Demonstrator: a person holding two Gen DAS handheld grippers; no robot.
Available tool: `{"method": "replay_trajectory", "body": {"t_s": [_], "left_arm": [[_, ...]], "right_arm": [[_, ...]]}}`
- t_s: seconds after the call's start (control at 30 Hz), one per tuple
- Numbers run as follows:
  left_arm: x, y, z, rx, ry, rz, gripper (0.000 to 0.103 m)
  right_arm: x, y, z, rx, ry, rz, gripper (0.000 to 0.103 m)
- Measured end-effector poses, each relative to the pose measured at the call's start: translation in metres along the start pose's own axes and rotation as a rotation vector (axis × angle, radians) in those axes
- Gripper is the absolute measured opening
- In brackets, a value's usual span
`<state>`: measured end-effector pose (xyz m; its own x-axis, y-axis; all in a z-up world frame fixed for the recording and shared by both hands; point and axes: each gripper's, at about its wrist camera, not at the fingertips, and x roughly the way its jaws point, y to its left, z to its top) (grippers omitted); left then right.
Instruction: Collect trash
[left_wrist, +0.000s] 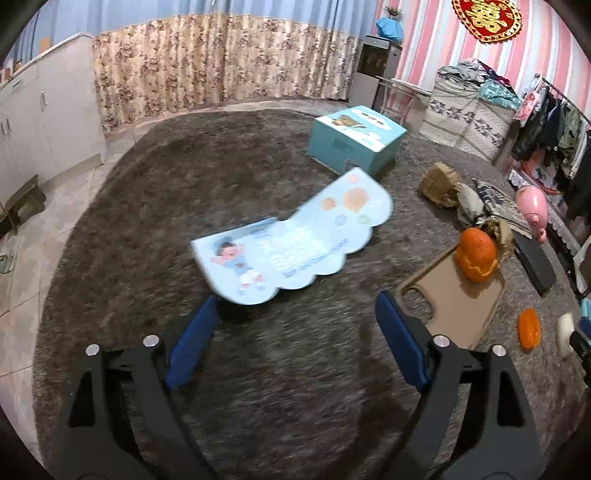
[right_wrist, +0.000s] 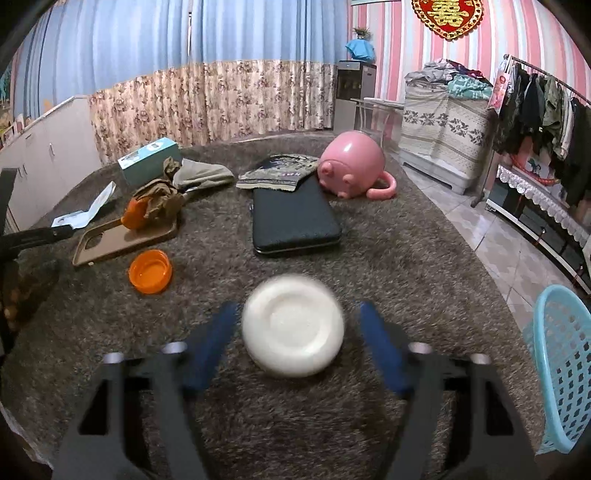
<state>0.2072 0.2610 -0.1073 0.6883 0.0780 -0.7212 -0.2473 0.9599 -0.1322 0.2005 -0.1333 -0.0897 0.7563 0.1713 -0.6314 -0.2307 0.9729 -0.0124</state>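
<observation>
My left gripper (left_wrist: 297, 299) stands open over the grey shag rug (left_wrist: 295, 387). A light blue scalloped card (left_wrist: 295, 243), blurred, lies just ahead of its left fingertip; no pad presses on it. To the right, orange peel (left_wrist: 474, 258) rests on a brown phone case (left_wrist: 454, 302), with an orange cap (left_wrist: 529, 328) beside it. My right gripper (right_wrist: 297, 314) is open around a white round dish-like thing (right_wrist: 293, 326), with a gap showing on each side. Crumpled brown paper (right_wrist: 159, 199) lies behind the orange peel (right_wrist: 135, 214).
A light blue plastic basket (right_wrist: 565, 369) stands at the rug's right edge. A black flat case (right_wrist: 293, 221), a pink pig mug (right_wrist: 351, 162), folded cloth (right_wrist: 277, 171) and a teal box (right_wrist: 149, 160) lie further back. Tiled floor (right_wrist: 480, 229) surrounds the rug.
</observation>
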Motion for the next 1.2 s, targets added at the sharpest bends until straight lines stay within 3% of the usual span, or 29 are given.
{"method": "replay_trajectory", "body": {"t_s": [0.2, 0.33, 0.37, 0.5, 0.6, 0.83, 0.87, 0.9, 0.93, 1.2], "left_arm": [[0.014, 0.02, 0.02, -0.03, 0.008, 0.011, 0.087], [0.033, 0.025, 0.031, -0.025, 0.061, -0.002, 0.087], [0.033, 0.023, 0.032, -0.018, 0.055, 0.002, 0.083], [0.027, 0.016, 0.03, 0.024, 0.02, -0.004, 0.045], [0.015, 0.017, 0.03, 0.019, -0.038, -0.006, 0.026], [-0.034, -0.004, 0.03, 0.062, -0.158, -0.036, 0.013], [-0.044, -0.009, 0.031, 0.069, -0.182, -0.037, 0.011], [-0.05, -0.011, 0.032, 0.073, -0.196, -0.04, 0.009], [-0.06, -0.016, 0.034, 0.077, -0.216, -0.046, 0.009], [-0.12, -0.067, 0.042, 0.162, -0.336, -0.089, 0.008]], "right_arm": [[0.005, 0.001, -0.003, -0.004, 0.022, -0.006, 0.08], [0.009, 0.0, -0.006, 0.004, 0.04, -0.003, 0.08], [0.01, 0.0, -0.006, 0.009, 0.042, 0.001, 0.08], [0.012, -0.001, -0.006, 0.025, 0.043, 0.012, 0.081], [0.011, 0.0, -0.006, 0.022, 0.039, 0.013, 0.08], [0.01, 0.0, -0.005, 0.046, 0.022, 0.04, 0.079], [0.01, 0.0, -0.005, 0.044, 0.019, 0.042, 0.076], [0.01, 0.0, -0.005, 0.04, 0.019, 0.043, 0.064], [0.012, 0.001, -0.005, 0.032, 0.025, 0.041, 0.059], [-0.011, -0.011, -0.001, 0.048, -0.03, 0.025, 0.059]]}}
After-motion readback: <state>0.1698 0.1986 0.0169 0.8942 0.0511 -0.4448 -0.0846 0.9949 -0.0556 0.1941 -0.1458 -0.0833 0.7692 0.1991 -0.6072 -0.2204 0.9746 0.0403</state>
